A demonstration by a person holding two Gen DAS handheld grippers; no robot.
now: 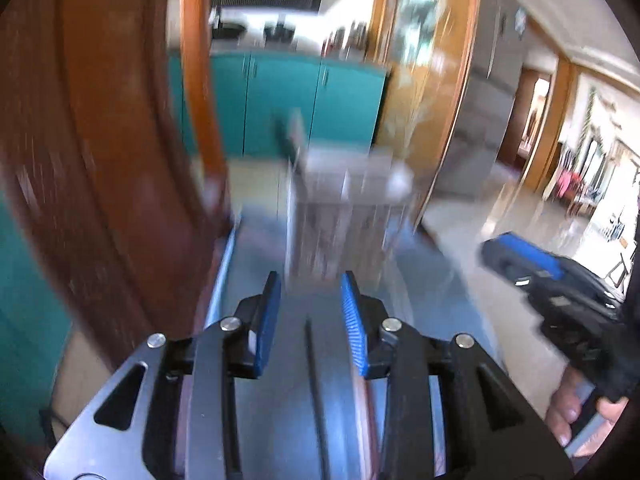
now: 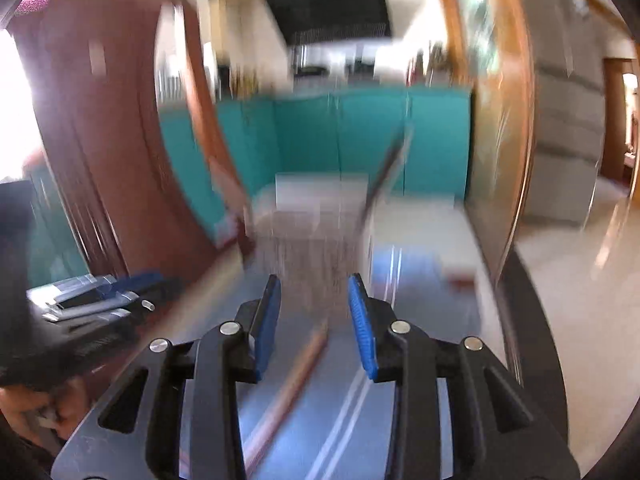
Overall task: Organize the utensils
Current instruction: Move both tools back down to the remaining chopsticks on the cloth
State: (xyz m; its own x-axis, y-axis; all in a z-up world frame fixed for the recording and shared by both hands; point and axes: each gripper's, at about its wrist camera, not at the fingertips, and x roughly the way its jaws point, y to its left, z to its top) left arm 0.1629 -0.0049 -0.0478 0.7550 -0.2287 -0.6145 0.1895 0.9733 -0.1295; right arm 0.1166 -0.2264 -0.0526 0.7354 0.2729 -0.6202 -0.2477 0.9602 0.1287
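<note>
Both views are smeared with motion blur, so small things are hard to make out. The left gripper (image 1: pixel 310 300) has its jaws spread with nothing between them, hanging over a shiny grey-blue worktop (image 1: pixel 420 292). Ahead of it stands a clear holder (image 1: pixel 344 216), with a dark utensil (image 1: pixel 294 140) sticking up at its left corner; what kind I cannot tell. A dark thin stick (image 1: pixel 316 392) lies on the worktop below the jaws.

The right gripper (image 2: pixel 314 304) is likewise spread and empty. In its view the holder (image 2: pixel 312 232) sits straight ahead, a dark utensil (image 2: pixel 386 168) leaning out of it to the right. A brownish rod (image 2: pixel 292 392) lies on the worktop (image 2: pixel 416 280) under the jaws, and pale thin lines beside it are too blurred to name. Teal cabinets (image 2: pixel 344 132) stand behind.
</note>
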